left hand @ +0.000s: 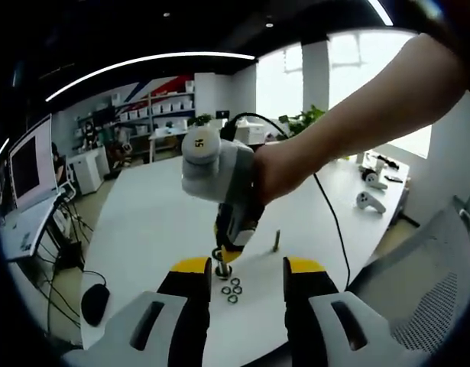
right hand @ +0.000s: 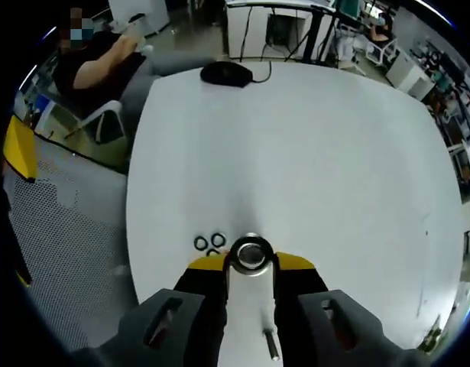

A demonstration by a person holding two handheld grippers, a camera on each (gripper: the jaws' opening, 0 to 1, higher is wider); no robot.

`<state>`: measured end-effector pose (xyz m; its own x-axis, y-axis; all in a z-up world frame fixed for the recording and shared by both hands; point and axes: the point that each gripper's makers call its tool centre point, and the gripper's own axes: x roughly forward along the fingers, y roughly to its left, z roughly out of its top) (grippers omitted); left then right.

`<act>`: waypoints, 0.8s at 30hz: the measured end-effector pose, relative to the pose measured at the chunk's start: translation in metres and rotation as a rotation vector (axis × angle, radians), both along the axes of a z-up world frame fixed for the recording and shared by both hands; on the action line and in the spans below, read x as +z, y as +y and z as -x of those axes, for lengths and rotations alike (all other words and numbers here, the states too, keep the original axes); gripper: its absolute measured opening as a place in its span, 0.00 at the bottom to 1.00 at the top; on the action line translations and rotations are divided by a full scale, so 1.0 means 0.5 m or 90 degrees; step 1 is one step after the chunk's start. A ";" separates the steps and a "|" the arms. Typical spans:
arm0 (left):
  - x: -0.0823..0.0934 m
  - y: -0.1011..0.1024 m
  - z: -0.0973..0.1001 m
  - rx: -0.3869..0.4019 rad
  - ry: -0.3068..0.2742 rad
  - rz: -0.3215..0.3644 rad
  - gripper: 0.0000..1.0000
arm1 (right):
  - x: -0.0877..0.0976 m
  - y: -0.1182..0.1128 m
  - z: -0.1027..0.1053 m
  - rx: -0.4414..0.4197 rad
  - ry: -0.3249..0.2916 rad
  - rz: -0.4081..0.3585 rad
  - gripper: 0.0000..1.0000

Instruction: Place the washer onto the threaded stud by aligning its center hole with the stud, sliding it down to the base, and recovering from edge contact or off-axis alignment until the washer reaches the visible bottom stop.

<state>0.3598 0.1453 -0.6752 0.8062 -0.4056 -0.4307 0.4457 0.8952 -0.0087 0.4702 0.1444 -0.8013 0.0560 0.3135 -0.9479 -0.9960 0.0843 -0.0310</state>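
A metal washer sits clamped between the yellow-tipped fingers of the right gripper, its round face and dark centre turned toward the camera in the right gripper view. In the left gripper view the same washer shows at the lower end of the right gripper, low over the white tabletop. The threaded stud stands upright on the tabletop just beside that gripper, apart from the washer; in the right gripper view the stud lies between the gripper's two arms, below the washer in the picture. Three spare washers lie in a small cluster on the tabletop near the held one, and they also appear, partly cut off by the fingers, in the right gripper view.

The right gripper's white top carries a round sticker reading "56" or something close; the digits are too small to be sure. A person's hand wraps its grey body, the bare forearm reaching in from the upper right with a black cable trailing behind. The left gripper hangs back with its fingers parted and nothing between them.

A black mouse rests at the far edge of the tabletop, white controllers lie at another edge, and a mesh chair stands alongside. A seated person is beyond the tabletop.
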 end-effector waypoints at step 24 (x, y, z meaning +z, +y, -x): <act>-0.005 0.003 -0.001 0.003 0.006 -0.003 0.35 | -0.035 -0.006 0.002 -0.015 0.022 0.006 0.24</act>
<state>0.3602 0.1468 -0.6779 0.8039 -0.3992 -0.4408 0.4409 0.8975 -0.0087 0.4692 0.1415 -0.8185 0.0305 0.3029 -0.9525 -0.9942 0.1075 0.0024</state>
